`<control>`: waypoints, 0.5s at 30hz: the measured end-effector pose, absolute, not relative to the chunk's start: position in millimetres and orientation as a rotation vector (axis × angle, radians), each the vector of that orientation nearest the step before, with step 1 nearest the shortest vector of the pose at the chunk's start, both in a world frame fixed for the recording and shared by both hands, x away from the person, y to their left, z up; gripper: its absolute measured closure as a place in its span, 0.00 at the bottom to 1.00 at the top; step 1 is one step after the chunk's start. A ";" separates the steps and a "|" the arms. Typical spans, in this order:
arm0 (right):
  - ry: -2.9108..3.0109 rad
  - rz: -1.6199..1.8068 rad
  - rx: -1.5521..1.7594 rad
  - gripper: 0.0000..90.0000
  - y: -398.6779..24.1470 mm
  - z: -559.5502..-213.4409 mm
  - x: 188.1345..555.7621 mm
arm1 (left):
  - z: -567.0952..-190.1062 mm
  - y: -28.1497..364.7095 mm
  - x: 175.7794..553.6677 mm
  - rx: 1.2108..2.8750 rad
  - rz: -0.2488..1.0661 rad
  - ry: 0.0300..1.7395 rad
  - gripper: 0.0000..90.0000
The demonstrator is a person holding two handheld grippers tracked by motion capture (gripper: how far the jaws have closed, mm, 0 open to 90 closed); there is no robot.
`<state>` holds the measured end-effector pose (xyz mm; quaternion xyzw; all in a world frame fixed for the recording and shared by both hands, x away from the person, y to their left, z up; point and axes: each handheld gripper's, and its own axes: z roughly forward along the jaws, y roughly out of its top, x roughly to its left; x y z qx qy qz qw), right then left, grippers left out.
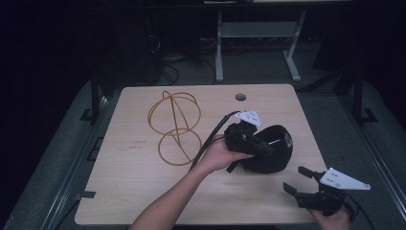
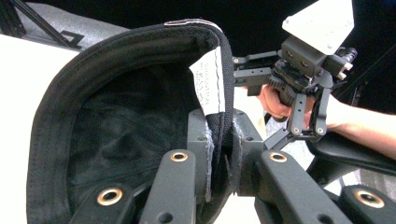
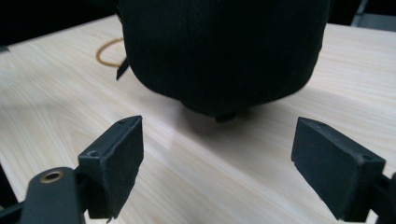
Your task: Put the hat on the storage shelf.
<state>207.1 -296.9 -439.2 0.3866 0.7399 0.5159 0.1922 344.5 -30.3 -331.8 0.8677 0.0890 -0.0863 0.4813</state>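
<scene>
Now my left gripper [image 1: 261, 143], jaws clamped on the black cap's [image 1: 273, 155] rim, cap lifted just right of the wire hoops [image 1: 174, 127], my right gripper [image 1: 299, 181] near it, jaws spread, over the worktop [image 1: 134, 191].

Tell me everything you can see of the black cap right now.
The cap is black woven fabric with a stitched, thicker rim band and a white label sewn inside at the rim. Its hollow inside faces the left gripper view; the rounded crown faces the right gripper view, where a small button sits low on it. It sits over the right half of the table, whether lifted or resting I cannot tell. The left gripper is shut on its rim beside the label. The right gripper stands open, apart from it.
</scene>
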 end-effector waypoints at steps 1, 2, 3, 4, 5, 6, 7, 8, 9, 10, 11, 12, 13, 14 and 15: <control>2.075 1.460 1.085 0.18 -296.8 -437.4 207.7 | -330.5 -30.3 344.5 2.115 -0.213 0.219 0.89; 2.068 1.466 1.086 0.18 -296.6 -436.1 208.2 | -329.2 -30.4 344.7 2.116 -0.212 0.215 0.89; 2.064 1.473 1.084 0.18 -296.4 -434.7 208.6 | -328.0 -30.8 344.4 2.112 -0.209 0.215 0.89; 2.059 1.482 1.072 0.18 -295.7 -431.8 209.5 | -326.7 -30.8 344.2 2.109 -0.211 0.212 0.89; 2.059 1.482 1.072 0.18 -295.7 -431.8 209.5 | -325.3 -31.1 344.1 2.106 -0.211 0.211 0.89; 2.057 1.485 1.064 0.18 -295.3 -430.4 209.9 | -324.0 -31.4 343.8 2.102 -0.214 0.210 0.89; 2.051 1.491 1.054 0.18 -294.6 -429.1 210.8 | -322.8 -31.9 343.6 2.100 -0.211 0.206 0.89; 2.046 1.497 1.049 0.18 -293.8 -427.8 211.7 | -321.5 -32.4 343.2 2.102 -0.208 0.203 0.89; 2.045 1.502 1.048 0.18 -292.9 -426.5 212.5 | -320.3 -32.9 342.9 2.101 -0.208 0.201 0.90; 2.035 1.511 1.040 0.18 -291.2 -424.7 214.4 | -319.6 -33.1 342.9 2.101 -0.207 0.197 0.89; 2.035 1.511 1.040 0.18 -291.2 -424.7 214.4 | -318.5 -33.8 342.3 2.097 -0.207 0.196 0.89; 2.026 1.519 1.037 0.19 -289.3 -422.5 215.5 | -317.9 -34.2 341.7 2.095 -0.211 0.198 0.89; 2.026 1.519 1.037 0.19 -289.3 -422.5 215.5 | -316.8 -34.8 341.4 2.096 -0.211 0.192 0.89; 2.017 1.523 1.025 0.19 -288.4 -421.5 216.4 | -316.3 -35.4 341.0 2.094 -0.213 0.189 0.89; 2.014 1.530 1.018 0.19 -287.9 -420.8 216.8 | -315.8 -35.7 340.9 2.094 -0.213 0.185 0.89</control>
